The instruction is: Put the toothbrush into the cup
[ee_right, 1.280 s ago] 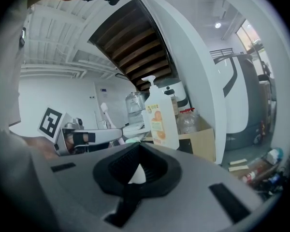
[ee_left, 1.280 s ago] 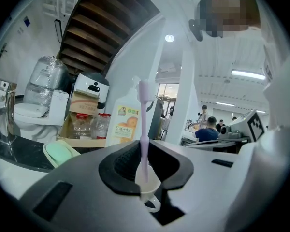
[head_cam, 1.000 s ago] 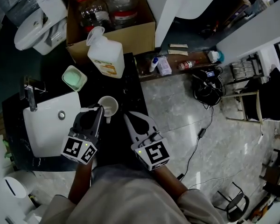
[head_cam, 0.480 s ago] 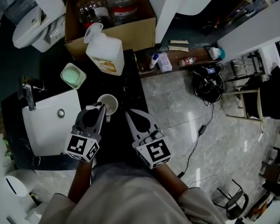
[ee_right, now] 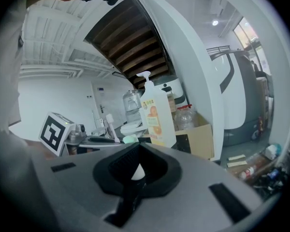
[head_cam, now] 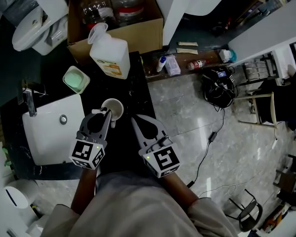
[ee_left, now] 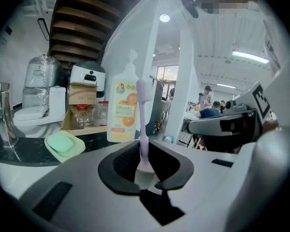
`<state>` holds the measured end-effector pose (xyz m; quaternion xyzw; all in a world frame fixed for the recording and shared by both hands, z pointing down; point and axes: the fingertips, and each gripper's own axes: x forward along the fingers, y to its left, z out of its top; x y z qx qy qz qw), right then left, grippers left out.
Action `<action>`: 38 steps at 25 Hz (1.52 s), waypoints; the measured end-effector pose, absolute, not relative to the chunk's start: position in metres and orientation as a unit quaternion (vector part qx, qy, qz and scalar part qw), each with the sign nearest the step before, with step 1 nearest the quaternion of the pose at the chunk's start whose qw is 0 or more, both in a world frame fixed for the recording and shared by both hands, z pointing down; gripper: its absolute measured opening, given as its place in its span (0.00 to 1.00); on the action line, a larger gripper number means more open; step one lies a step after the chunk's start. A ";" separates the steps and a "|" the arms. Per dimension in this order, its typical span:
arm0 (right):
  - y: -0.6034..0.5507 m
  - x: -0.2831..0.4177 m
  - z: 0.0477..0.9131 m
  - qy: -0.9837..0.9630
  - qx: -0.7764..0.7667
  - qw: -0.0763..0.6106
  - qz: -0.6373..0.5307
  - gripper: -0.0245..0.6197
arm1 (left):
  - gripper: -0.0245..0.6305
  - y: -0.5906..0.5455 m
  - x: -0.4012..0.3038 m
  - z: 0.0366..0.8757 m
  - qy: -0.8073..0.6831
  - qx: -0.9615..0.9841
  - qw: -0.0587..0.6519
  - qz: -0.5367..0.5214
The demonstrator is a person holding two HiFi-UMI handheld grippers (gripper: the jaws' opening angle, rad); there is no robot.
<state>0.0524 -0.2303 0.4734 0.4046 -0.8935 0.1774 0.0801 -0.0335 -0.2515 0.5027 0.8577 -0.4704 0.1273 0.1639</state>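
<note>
A white cup stands on the black counter beside the sink. My left gripper is at the cup's near left rim, shut on a pale lilac toothbrush. The toothbrush stands upright between the jaws, its head up. From the right gripper view the toothbrush sticks up beside the left gripper's marker cube. My right gripper rests just right of the cup, jaws together and holding nothing. The part of the brush below the left jaws is hidden.
An orange-labelled pump bottle and a green soap dish stand behind the cup. The white sink with its faucet lies to the left. A cardboard box of jars is at the back. The counter's edge drops to the floor at the right.
My left gripper has sunk a little with the toothbrush beside the cup. The right gripper has stayed where it was.
</note>
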 end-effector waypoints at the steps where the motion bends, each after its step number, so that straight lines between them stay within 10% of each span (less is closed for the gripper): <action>1: -0.231 0.052 0.473 -0.894 0.405 0.080 0.178 0.05 | 0.12 -0.252 -0.034 0.503 -0.472 0.857 0.164 0.127; 38: -0.219 0.044 0.458 -0.900 0.399 0.079 0.158 0.05 | 0.23 -0.229 -0.056 0.507 -0.506 0.832 0.205 0.099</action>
